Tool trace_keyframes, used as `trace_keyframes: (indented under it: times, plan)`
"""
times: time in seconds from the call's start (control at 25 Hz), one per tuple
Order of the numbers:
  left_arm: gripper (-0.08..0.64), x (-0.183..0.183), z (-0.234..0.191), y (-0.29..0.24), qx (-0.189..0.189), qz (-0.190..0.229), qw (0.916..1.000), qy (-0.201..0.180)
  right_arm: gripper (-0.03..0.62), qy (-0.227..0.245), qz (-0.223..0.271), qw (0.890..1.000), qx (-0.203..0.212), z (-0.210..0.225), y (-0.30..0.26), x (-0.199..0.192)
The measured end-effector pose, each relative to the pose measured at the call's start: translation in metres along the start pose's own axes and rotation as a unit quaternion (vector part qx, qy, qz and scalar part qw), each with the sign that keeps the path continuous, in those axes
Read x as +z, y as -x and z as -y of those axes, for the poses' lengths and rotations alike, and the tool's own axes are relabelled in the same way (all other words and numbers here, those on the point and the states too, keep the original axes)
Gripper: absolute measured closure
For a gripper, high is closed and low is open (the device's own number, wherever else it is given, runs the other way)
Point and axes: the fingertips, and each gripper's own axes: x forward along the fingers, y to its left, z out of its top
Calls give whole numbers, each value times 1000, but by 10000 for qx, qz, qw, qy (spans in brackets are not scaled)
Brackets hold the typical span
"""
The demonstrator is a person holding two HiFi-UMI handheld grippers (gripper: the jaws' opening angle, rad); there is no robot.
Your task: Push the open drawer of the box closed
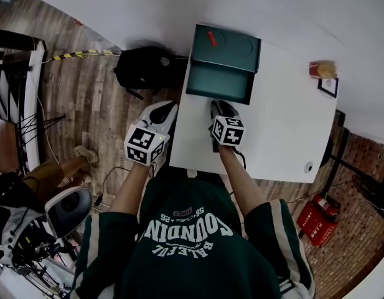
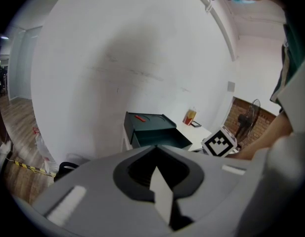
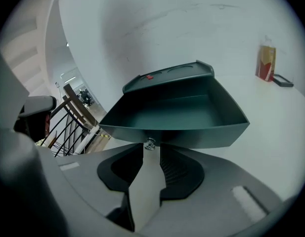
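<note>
We see the drawer (image 3: 192, 135) front straight ahead of the right gripper (image 3: 151, 153) — its fingers are spread, the knob (image 3: 150, 143) just at their tips.

A bare workroom or lab, not a home; a plain white desk (image 1: 285, 123) stands by a blank white wall (image 1: 179, 5) on a plank floor (image 1: 98, 98); hazard tape (image 1: 79, 55) runs along the boards, with loose cables (image 1: 111, 174) nearby; a red fire extinguisher box (image 1: 317, 220) sits at a brick wall (image 1: 356, 254); a backpack (image 1: 145, 67) lies beside the desk; gear on stands (image 1: 30, 245) crowds one corner; a fan (image 2: 248, 118) stands by the bricks.
</note>
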Motion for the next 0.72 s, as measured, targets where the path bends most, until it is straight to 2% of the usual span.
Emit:
trace_keyframes:
  times: [0.12,0.24,0.72]
  plan:
    - [508,-1,-6,1,7,-11,10000,25,490,-145,-116,9998,2,-1,-4,-2]
    - [508,-2,-11,0,1,-36,10000,36,525,-206,-146,9997,59,-4,-5,-2]
    - [508,0,-16,-3,-48,0,10000,46,526,-304,-136,9994,71,-3,-3,9]
